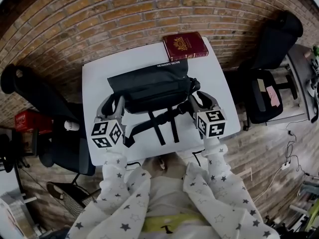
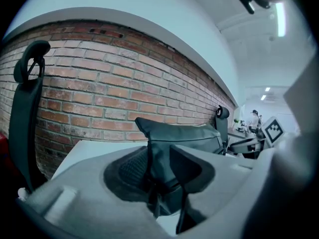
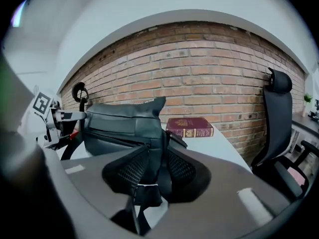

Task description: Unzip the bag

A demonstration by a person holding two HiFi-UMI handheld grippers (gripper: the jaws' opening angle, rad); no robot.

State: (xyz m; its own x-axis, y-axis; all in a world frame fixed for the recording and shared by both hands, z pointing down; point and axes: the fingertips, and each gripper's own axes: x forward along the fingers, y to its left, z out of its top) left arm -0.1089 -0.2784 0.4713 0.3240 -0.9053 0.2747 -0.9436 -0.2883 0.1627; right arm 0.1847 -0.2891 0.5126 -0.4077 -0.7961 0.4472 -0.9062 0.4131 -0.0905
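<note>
The left gripper (image 1: 113,105) pinches 1 end of the bag (image 1: 149,87). The right gripper (image 1: 200,100) sits open around the other end, maybe touching.

A red brick wall (image 1: 124,14) runs behind the far edge of a white table (image 1: 94,88). One black office chair (image 1: 40,96) stands off the table's left edge, and another black chair (image 1: 271,41) stands off its right edge. The floor (image 1: 264,151) is plank-patterned. A strip light (image 2: 280,19) glows on the white ceiling (image 2: 199,14).
</note>
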